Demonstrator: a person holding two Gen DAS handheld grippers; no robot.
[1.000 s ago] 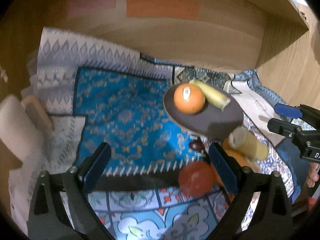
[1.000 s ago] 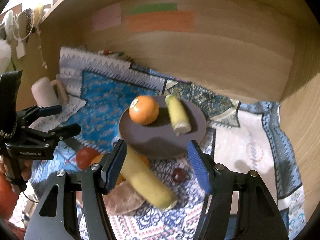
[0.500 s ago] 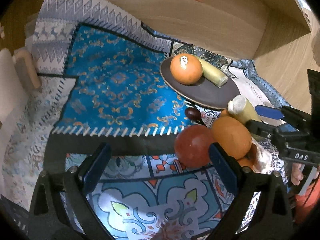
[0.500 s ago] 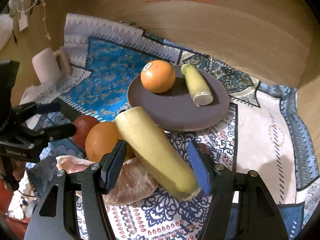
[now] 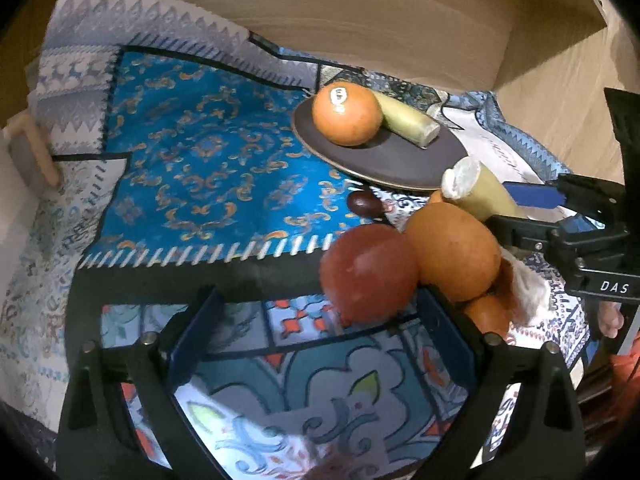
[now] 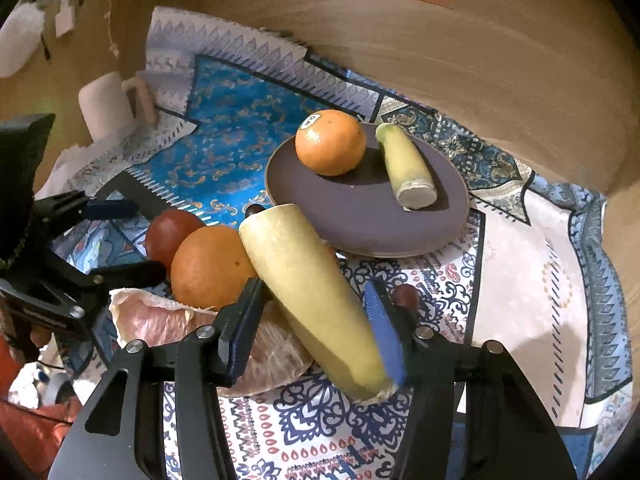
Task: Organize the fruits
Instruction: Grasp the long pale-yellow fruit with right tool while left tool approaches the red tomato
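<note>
My right gripper (image 6: 316,326) has closed onto the banana half (image 6: 312,292); next, the plate (image 6: 452,216) at twelve o'clock. Left gripper (image 5: 320,320) stays apart.

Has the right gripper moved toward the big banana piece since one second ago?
Yes. The right gripper came forward and down: measured against the dark plate, its fingers now flank the large banana piece, which earlier lay ahead.
</note>
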